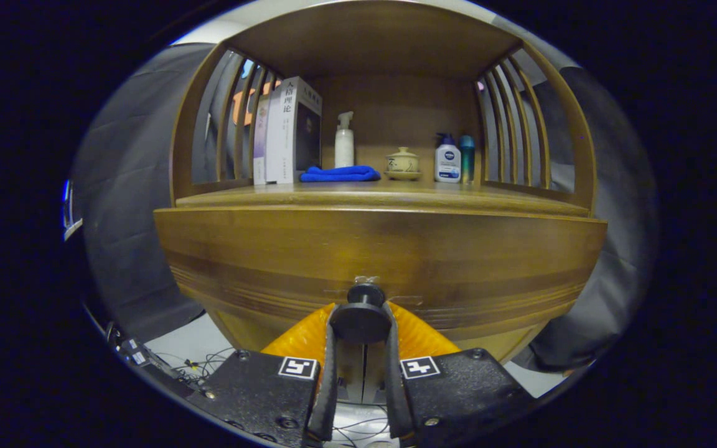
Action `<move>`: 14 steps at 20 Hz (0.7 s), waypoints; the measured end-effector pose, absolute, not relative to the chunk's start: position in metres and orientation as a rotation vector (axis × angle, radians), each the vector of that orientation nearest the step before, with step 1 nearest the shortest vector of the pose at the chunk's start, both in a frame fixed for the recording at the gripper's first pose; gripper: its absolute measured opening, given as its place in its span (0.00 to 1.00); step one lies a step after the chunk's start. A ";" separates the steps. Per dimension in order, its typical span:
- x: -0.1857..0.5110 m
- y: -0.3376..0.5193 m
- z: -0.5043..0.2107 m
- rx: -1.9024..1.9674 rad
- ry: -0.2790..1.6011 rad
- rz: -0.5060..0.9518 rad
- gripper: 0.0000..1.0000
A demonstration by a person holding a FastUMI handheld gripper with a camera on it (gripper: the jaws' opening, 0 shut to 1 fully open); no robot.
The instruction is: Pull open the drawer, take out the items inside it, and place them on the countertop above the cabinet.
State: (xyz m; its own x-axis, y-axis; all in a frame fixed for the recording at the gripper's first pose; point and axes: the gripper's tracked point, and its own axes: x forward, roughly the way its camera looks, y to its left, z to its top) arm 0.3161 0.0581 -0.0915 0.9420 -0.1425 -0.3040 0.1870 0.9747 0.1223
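Observation:
A wooden cabinet fills the scene, with its drawer front (pixel 377 255) straight ahead of me. A round black knob (pixel 363 317) sticks out from the drawer's lower middle. My gripper (pixel 361 326) is shut on that knob, one finger pressing each side of it. Above the drawer runs the wooden countertop (pixel 371 198). The drawer's inside is hidden behind its front panel.
At the back of the countertop stand several books (pixel 287 130), a folded blue cloth (pixel 340 173), a white pump bottle (pixel 344 141), a small lidded ceramic pot (pixel 402 163), a white lotion bottle (pixel 447 160) and a teal bottle (pixel 467 157). Slatted wooden sides (pixel 514 124) enclose the shelf. Cables (pixel 203 362) lie on the floor.

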 end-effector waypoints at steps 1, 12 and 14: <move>0.311 0.059 -0.091 0.149 0.295 -0.168 0.36; 0.234 0.086 -0.090 0.123 0.272 -0.160 0.36; 0.223 0.089 -0.091 0.130 0.269 -0.156 0.36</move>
